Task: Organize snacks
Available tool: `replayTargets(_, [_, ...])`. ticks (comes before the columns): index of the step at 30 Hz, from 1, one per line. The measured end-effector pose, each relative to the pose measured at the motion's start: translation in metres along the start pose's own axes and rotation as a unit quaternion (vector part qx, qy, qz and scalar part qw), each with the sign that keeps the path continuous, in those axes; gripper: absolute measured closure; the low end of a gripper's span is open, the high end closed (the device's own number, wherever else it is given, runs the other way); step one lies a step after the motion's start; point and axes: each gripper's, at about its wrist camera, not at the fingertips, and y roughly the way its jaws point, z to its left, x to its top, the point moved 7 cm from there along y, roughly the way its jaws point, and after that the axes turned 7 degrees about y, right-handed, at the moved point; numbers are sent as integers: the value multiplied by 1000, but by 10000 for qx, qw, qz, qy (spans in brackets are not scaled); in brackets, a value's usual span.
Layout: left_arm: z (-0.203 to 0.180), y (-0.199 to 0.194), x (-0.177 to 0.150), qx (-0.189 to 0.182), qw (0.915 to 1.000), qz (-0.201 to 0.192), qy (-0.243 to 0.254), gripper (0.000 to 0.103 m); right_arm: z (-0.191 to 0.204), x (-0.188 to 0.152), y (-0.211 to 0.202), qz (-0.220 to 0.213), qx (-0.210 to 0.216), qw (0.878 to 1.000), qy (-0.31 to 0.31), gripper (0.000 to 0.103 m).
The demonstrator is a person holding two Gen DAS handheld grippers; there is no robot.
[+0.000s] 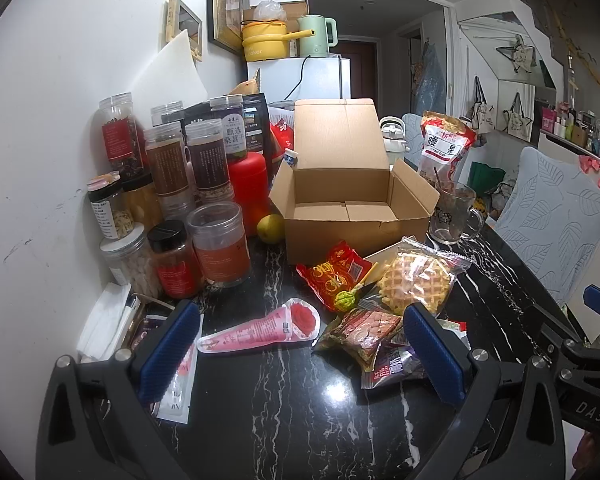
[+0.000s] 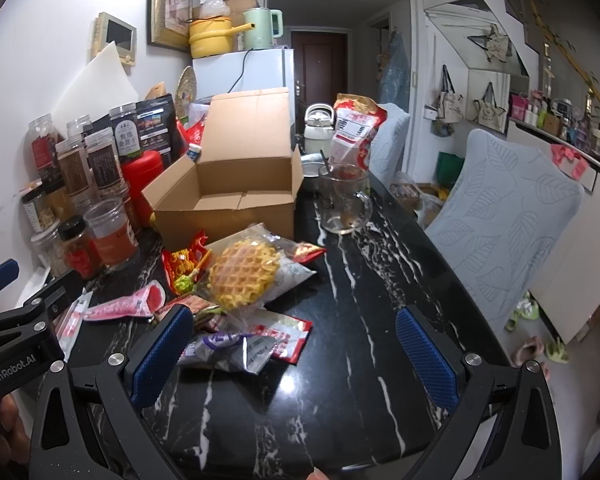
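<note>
I hold both claws low over the black marble table, side by side and pointed at the clutter against the wall. My left claw is spread wide with nothing between its blue pads; my right claw is spread just as wide and also empty.

The cardboard box stands open beyond the snacks, lid flap upright, and its floor is bare cardboard — nothing in it. The snacks lie in a loose heap just in front of it: a bagged waffle on top, a red-and-yellow packet beside it, a green lollipop, a brown packet and a pink cone-shaped pouch lying flat nearest my left claw. To the right of the box stands a glass mug holding a spoon or straw, with a dark residue at its bottom.

The left view shows the crowd of lidded jars up close, part-filled with dried goods, and a yellow fruit tucked between them and the box. The right view alone shows a red-and-white flat packet and a silvery purple wrapper at the near edge of the heap.
</note>
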Motion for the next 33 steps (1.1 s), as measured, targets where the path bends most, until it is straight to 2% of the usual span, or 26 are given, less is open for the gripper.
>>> replayTargets(33, [-9,-2,-7,-35,10000,19,-13,0,2,-4,2,37,54,9999,-77,0])
